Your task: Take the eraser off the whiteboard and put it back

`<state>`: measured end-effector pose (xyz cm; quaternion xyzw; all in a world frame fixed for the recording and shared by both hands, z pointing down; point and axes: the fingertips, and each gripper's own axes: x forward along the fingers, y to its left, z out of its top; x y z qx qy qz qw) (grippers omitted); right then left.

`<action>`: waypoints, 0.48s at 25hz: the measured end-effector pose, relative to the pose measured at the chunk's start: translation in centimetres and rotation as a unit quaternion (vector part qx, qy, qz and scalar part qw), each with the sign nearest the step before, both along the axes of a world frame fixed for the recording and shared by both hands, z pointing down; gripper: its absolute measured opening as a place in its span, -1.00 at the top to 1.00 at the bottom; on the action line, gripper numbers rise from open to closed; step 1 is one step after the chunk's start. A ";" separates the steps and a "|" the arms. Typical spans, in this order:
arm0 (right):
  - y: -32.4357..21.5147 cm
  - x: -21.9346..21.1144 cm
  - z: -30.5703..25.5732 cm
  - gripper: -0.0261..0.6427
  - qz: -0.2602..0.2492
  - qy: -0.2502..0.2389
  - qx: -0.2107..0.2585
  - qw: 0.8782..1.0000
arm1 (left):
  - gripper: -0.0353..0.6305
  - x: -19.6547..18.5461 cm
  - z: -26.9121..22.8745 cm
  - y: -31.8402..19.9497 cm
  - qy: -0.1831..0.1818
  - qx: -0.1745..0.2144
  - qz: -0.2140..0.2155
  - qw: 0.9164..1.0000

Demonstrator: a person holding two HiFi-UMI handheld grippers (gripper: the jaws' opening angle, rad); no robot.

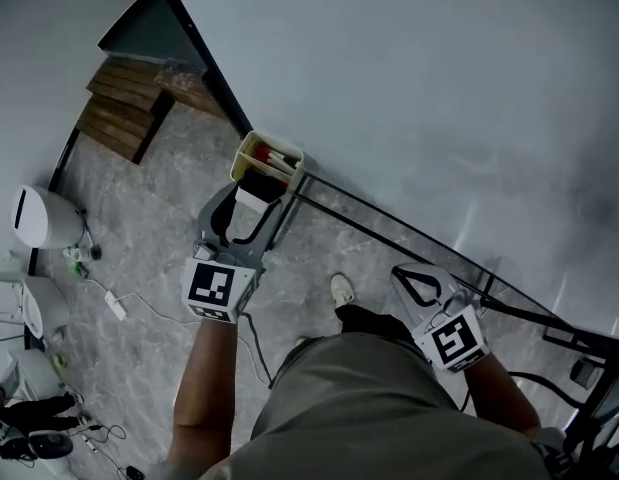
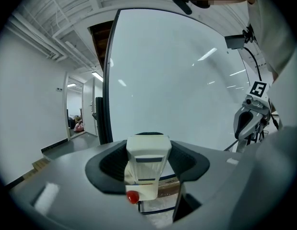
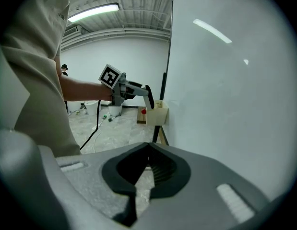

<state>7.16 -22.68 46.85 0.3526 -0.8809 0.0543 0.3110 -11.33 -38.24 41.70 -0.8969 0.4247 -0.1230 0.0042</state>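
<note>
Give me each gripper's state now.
Left gripper: holding the eraser.
Right gripper: closed, empty.

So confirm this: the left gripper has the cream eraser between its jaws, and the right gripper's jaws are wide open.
Wrong on the right gripper: its jaws are shut and empty, as the right gripper view shows. The part about the eraser stands.

Ceiling tubes point(image 3: 93, 11) light the room brightly and evenly. They leave glare streaks on the whiteboard point(image 2: 186, 80). Both gripper views bend strongly toward dark round edges; the head view looks softer, greyish.
</note>
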 end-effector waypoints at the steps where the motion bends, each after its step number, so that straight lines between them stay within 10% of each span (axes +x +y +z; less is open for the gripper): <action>1: -0.3 0.2 -0.2 0.91 0.000 0.003 0.001 1.000 | 0.11 0.0 0.2 -0.3 -0.001 0.002 0.001 1.000; 12: -1.1 1.1 0.2 0.91 0.007 0.002 -0.008 1.000 | 0.11 0.4 2.4 -2.3 -0.010 -0.028 -0.010 1.000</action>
